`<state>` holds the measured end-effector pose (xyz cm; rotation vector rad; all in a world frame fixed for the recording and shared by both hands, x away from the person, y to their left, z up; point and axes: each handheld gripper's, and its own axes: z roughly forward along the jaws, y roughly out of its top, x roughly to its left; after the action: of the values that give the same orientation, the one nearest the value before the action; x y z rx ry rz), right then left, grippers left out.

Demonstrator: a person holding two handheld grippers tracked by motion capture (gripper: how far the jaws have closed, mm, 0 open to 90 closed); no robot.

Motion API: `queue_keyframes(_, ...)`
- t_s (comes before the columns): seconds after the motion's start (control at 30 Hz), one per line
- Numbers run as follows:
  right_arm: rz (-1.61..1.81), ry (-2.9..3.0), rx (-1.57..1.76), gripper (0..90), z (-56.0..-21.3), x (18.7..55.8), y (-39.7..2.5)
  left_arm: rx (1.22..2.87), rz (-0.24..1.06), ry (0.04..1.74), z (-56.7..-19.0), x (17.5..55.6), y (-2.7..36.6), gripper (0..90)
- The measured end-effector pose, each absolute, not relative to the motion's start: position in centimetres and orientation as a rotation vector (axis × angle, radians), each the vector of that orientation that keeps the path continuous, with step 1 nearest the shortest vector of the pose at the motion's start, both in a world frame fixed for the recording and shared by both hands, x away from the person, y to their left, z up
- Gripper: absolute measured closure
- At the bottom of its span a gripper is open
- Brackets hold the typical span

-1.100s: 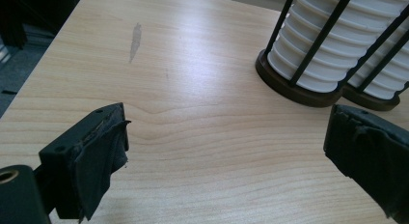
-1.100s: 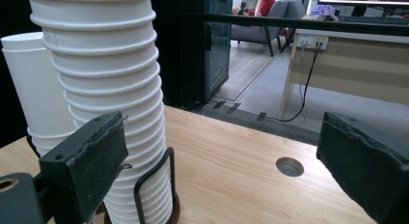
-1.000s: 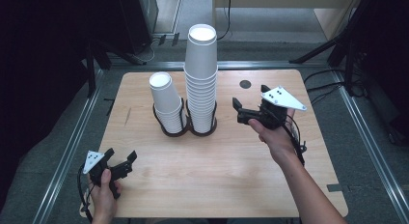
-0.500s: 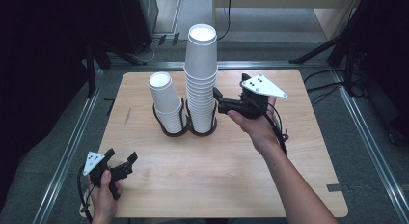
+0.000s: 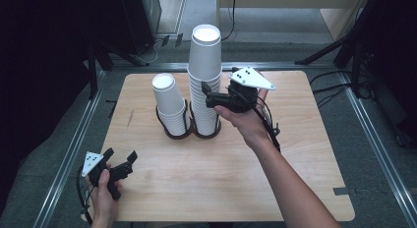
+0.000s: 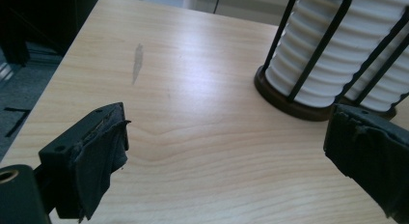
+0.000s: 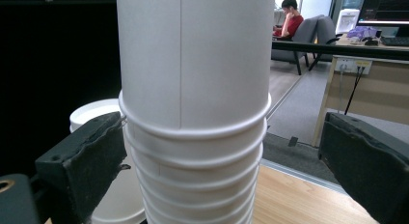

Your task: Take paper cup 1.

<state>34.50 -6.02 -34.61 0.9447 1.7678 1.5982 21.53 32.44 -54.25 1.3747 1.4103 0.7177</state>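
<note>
A tall stack of white paper cups (image 5: 204, 61) stands in a black wire holder at the middle of the wooden table (image 5: 295, 154). A shorter stack (image 5: 167, 98) stands in a second holder to its left. My right gripper (image 5: 207, 94) is open at the tall stack's right side, partway up. In the right gripper view the tall stack (image 7: 193, 113) stands between the spread jaws of the right gripper (image 7: 226, 166), with no contact visible. My left gripper (image 5: 120, 156) rests open near the table's front left corner. In its own view the left gripper (image 6: 226, 156) holds nothing.
The holders' dark round bases (image 6: 289, 101) sit side by side on the table. Black wire uprights (image 6: 320, 45) rise along the cups. A desk (image 7: 371, 84) and a seated person (image 7: 292, 16) are far behind. A cable trails from the right gripper across the table.
My right gripper has moved left from the table's right side up to the tall stack, its jaws now either side of it. The left gripper has stayed put.
</note>
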Motion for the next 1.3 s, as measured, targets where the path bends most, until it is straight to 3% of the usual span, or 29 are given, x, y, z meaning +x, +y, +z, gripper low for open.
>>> queue_keyframes(0.2, 1.606, 1.773, 0.927, 2.7, -34.2, 34.6, -5.3, 1.419, 0.689, 1.342, -52.3, 21.6, 30.7, 1.9)
queue_keyframes(0.5, 1.617, 1.781, 0.915, 2.7, -33.2, 35.2, -4.6, 1.486, 0.63, 1.162, -48.6, 23.9, 23.8, 1.8)
queue_keyframes(0.8, 1.638, 1.776, 0.919, 2.7, -32.4, 35.6, -4.3, 1.548, 0.652, 1.061, -46.6, 27.1, 17.7, 1.8)
queue_keyframes(1.3, 1.646, 1.79, 0.903, 2.7, -31.9, 36.0, -3.8, 1.539, 0.703, 1.035, -44.8, 30.3, 13.8, 1.8)
